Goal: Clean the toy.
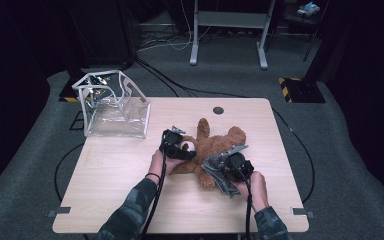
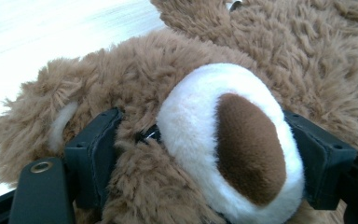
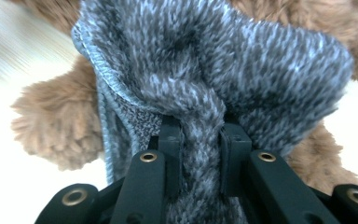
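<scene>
From the high view, you work at a pale wooden table [image 1: 110, 175] on grey carpet, in a dark room with a desk frame [image 1: 228, 30] at twelve o'clock. A clear plastic bag [image 1: 112, 105] stands at the table's ten o'clock corner. The brown teddy bear [image 1: 220, 142] lies near the middle. Your left gripper [image 1: 179, 148] sits at the bear's nine o'clock side; your right gripper [image 1: 230, 167] sits at its five o'clock, with grey knit cloth [image 1: 217, 177] bunched under it

In the left gripper view, your jaws stand wide apart with the bear's white muzzle [image 2: 228, 140] pressed between them, both pads touching fur

In the right gripper view, your jaws are nearly closed, pinching a fold of the grey knit cloth [image 3: 205, 70], with the bear's fur behind at twelve o'clock
</scene>
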The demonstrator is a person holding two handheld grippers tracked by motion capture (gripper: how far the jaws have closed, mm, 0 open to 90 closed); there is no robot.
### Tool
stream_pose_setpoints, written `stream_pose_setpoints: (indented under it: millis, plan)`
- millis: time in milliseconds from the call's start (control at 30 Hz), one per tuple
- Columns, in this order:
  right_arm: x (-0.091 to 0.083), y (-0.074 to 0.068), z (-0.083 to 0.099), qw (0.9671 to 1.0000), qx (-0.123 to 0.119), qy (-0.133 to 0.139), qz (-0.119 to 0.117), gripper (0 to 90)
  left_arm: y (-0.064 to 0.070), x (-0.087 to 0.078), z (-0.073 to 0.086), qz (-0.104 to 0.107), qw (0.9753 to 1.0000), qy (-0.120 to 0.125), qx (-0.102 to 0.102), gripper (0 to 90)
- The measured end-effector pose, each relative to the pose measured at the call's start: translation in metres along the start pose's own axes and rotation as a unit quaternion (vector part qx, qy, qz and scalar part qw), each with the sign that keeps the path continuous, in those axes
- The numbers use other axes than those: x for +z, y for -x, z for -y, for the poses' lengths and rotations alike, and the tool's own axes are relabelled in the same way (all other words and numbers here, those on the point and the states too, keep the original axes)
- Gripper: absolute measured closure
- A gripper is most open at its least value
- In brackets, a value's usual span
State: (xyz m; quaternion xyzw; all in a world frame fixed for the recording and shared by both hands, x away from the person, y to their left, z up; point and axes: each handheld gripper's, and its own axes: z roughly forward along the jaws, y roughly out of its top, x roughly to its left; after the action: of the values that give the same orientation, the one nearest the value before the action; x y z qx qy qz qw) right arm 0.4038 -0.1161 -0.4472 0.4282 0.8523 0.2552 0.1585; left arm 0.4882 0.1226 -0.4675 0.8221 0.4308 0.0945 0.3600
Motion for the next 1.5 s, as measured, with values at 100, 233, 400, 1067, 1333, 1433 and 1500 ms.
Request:
stream_pose_setpoints:
  millis: [100,233,400,1067,1333,1433,1500]
  plan:
    - [-0.017,-0.006,-0.016,0.9990,0.008,0.043,-0.012,74.4,-0.001,0.000,0.000,0.004,1.0000,-0.002,-0.004,20.7]
    - [-0.003,-0.015,-0.035,0.9986,0.008,0.046,-0.024,74.4,-0.001,0.000,0.000,0.004,0.9999,0.000,-0.009,20.8]
    - [0.017,-0.022,-0.028,0.9988,0.005,0.043,-0.023,75.0,-0.002,0.000,0.000,0.008,0.9999,-0.004,-0.010,20.9]
    - [0.009,-0.037,-0.046,0.9973,-0.057,-0.011,-0.046,74.2,-0.003,0.001,-0.002,0.010,0.9998,-0.006,-0.018,21.0]
    - [0.039,-0.052,-0.032,0.9947,-0.067,-0.026,-0.073,74.8,-0.003,0.001,-0.003,0.009,0.9998,-0.007,-0.016,21.0]
    - [0.038,-0.056,-0.021,0.9938,-0.056,-0.021,-0.094,74.9,-0.003,0.001,-0.003,0.007,0.9998,-0.008,-0.015,21.0]
    - [0.037,-0.057,-0.015,0.9924,-0.058,-0.025,-0.106,74.8,-0.003,0.001,-0.002,0.008,0.9998,-0.006,-0.015,21.0]
